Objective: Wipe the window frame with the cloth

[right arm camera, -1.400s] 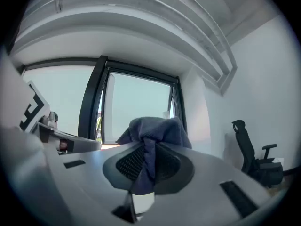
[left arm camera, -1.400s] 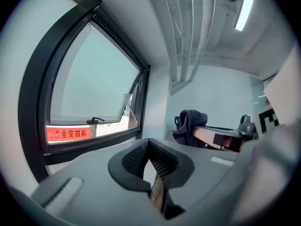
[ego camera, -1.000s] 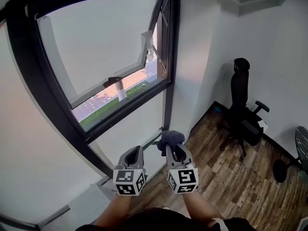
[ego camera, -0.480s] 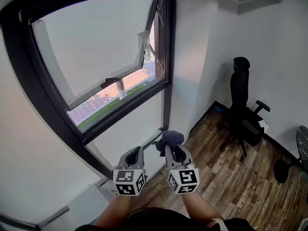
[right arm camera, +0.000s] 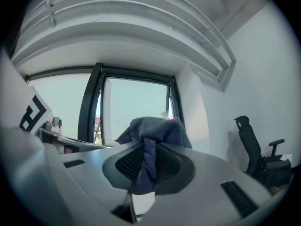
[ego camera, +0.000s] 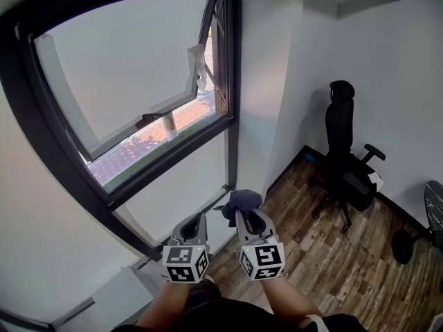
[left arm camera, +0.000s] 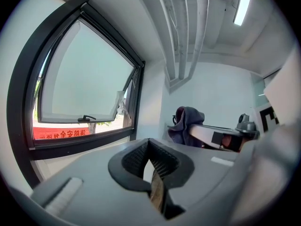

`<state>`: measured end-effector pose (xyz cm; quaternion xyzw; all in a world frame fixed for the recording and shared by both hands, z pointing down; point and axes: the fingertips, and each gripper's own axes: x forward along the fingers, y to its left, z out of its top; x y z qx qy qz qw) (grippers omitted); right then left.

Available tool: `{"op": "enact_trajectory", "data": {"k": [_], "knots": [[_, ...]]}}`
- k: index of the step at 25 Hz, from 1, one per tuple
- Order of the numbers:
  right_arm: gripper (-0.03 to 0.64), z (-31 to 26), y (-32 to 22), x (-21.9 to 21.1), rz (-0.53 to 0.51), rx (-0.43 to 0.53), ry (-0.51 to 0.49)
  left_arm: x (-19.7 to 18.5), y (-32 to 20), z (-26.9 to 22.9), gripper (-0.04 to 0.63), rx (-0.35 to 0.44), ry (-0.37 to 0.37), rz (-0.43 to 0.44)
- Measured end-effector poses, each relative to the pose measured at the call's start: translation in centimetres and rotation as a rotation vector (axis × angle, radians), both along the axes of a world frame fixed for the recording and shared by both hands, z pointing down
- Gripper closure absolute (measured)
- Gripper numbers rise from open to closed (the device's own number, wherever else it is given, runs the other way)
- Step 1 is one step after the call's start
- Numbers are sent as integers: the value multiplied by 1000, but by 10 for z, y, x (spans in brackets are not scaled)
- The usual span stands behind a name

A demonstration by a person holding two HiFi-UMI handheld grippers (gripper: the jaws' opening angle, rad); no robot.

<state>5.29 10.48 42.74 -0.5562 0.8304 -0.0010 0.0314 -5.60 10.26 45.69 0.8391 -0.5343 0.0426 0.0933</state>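
Right gripper (ego camera: pixel 243 215): I have its fingers (right arm camera: pixel 169 165) clamped on a fold of the cloth (ego camera: pixel 240 200), and the bunched rest rises above their tips. Left gripper (ego camera: pixel 196 221): just beside it, fingers pressed together on nothing. Both hang below the window frame (ego camera: pixel 166 159); I cannot tell whether cloth and frame touch.

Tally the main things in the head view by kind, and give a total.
left hand-held gripper and right hand-held gripper: 2
cloth: 1
window frame: 1
office chair: 1
Total: 5
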Motion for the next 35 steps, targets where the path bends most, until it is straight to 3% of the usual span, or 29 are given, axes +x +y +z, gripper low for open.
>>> {"op": "enact_trajectory", "data": {"k": [9,25,35], "knots": [[565,3,-45,17,2,12,17,23,-49,1,588,16,3,23],[564,-8,-204,27,15,18,79,44,-218,-18,588,49,43,61],[563,-5,-293,19,12,13,83,36,-304,-17,588,49,34,61]]}}
